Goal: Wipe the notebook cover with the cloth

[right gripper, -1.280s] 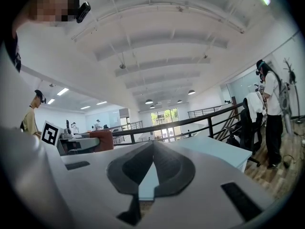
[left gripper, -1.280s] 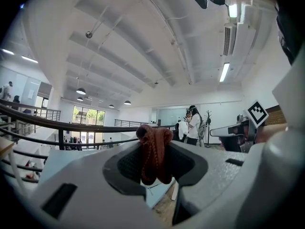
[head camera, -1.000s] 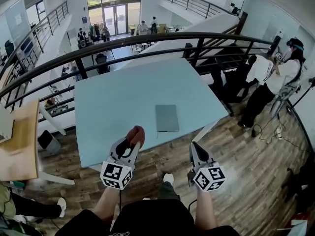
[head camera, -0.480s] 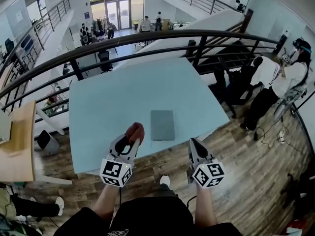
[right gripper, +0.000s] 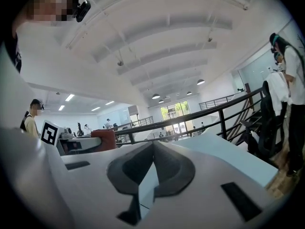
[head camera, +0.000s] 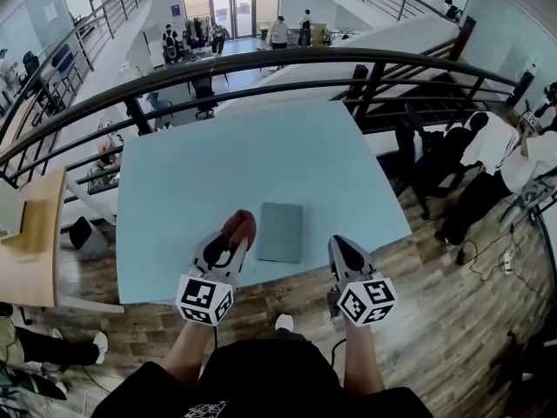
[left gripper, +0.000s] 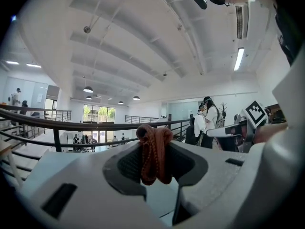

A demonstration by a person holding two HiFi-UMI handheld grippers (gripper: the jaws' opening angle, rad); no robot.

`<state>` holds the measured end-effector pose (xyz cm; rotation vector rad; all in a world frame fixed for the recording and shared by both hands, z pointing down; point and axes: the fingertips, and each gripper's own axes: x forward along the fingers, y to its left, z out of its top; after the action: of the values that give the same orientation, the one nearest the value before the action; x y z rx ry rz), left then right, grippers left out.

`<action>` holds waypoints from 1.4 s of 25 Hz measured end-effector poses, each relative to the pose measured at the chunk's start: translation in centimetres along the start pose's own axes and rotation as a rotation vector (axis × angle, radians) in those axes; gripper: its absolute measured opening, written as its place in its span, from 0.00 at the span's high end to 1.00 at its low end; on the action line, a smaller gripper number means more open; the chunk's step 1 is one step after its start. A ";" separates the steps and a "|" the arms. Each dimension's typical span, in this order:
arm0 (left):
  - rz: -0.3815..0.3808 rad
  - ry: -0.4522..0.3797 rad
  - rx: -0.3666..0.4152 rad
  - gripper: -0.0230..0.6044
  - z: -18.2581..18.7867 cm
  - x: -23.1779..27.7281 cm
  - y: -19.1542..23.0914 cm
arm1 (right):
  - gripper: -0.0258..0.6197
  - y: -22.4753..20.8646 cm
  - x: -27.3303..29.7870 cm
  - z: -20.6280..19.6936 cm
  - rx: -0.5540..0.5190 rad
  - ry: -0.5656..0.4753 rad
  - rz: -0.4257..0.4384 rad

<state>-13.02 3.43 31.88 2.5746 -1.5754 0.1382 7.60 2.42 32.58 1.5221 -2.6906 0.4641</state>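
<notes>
Located notebook flat on table, near the front edge, long axis running away from the body. Placed it between the two tools, slightly ahead of both tips. Read left gripper as clamped on bunched reddish cloth, held just beside notebook's left edge, not yet on the cover. Read right gripper as closed, nothing between jaws. Judged left nearer: needs short move rightward and down to land cloth on cover.
</notes>
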 end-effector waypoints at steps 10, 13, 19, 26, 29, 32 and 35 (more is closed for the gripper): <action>0.047 0.041 -0.030 0.75 -1.7 5.3 -1.9 | 0.96 -5.3 3.0 -1.5 0.026 0.058 0.087; 0.064 0.064 -0.042 0.76 -2.6 6.2 -1.9 | 0.96 -6.3 3.3 -2.0 0.035 0.070 0.101; 0.068 0.101 -0.055 0.76 -3.7 7.1 -1.9 | 0.96 -6.9 4.3 -3.1 0.053 0.108 0.119; 0.022 0.138 -0.078 0.76 -4.7 9.7 -2.2 | 0.96 -7.8 5.8 -3.3 0.068 0.120 0.111; -0.045 0.187 -0.105 0.76 -6.2 11.6 -2.6 | 0.96 -8.1 6.6 -3.9 0.075 0.136 0.110; -0.128 0.249 -0.157 0.75 -8.5 13.8 -2.7 | 0.96 -8.0 8.0 -5.5 0.076 0.178 0.119; -0.188 0.313 -0.226 0.75 -11.2 15.4 -2.3 | 0.96 -8.0 9.5 -7.8 0.087 0.223 0.107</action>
<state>-4.11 -7.39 44.99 2.3710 -1.1636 0.3084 8.28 -7.32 43.50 1.2628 -2.6162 0.7178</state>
